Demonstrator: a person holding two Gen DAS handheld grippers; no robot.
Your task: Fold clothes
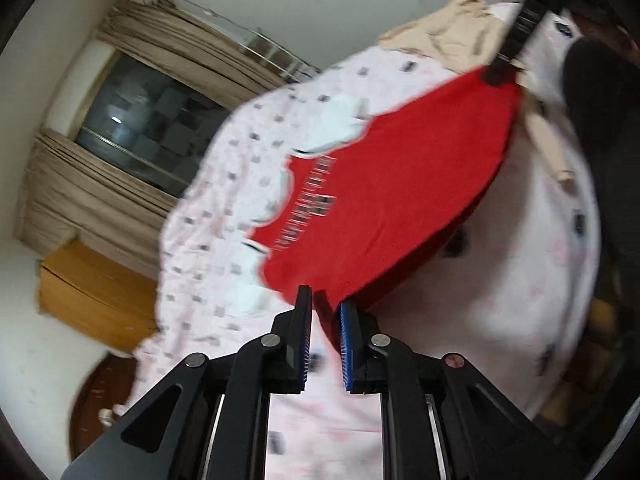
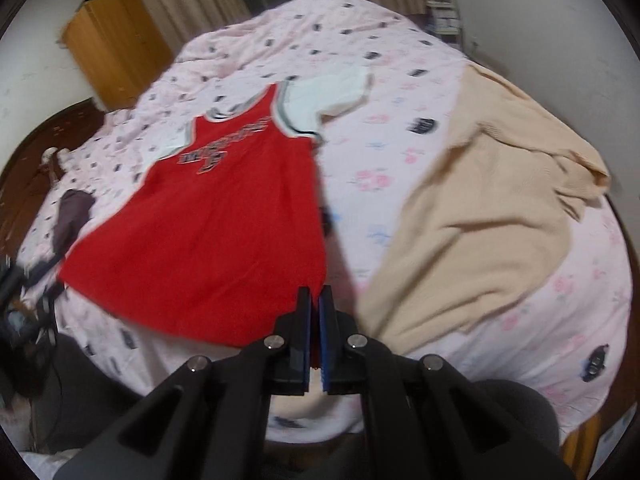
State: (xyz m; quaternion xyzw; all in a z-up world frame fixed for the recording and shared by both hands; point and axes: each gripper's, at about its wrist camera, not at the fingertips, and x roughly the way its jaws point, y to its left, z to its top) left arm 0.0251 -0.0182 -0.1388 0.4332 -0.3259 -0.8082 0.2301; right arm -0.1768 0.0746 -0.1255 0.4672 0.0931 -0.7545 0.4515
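Observation:
A red sleeveless jersey [image 2: 224, 220] with dark lettering lies chest up on the pink patterned bed cover [image 2: 360, 32], its neck toward the far side. My right gripper [image 2: 315, 296] is shut on the near right hem corner, and red cloth shows between its blue pads. In the left wrist view the jersey [image 1: 400, 184] hangs stretched above the bed, casting a shadow. My left gripper [image 1: 324, 300] is shut on the other hem corner, the cloth running against its right pad. The right gripper [image 1: 496, 74] shows at the far corner, pinching the hem.
A white shirt [image 2: 332, 88] lies under the jersey's shoulders. A beige sweater [image 2: 480, 220] is spread to the right. A dark garment [image 2: 72, 208] sits at the bed's left edge. A wooden cabinet [image 2: 116, 40] and a curtained window [image 1: 148, 128] stand beyond the bed.

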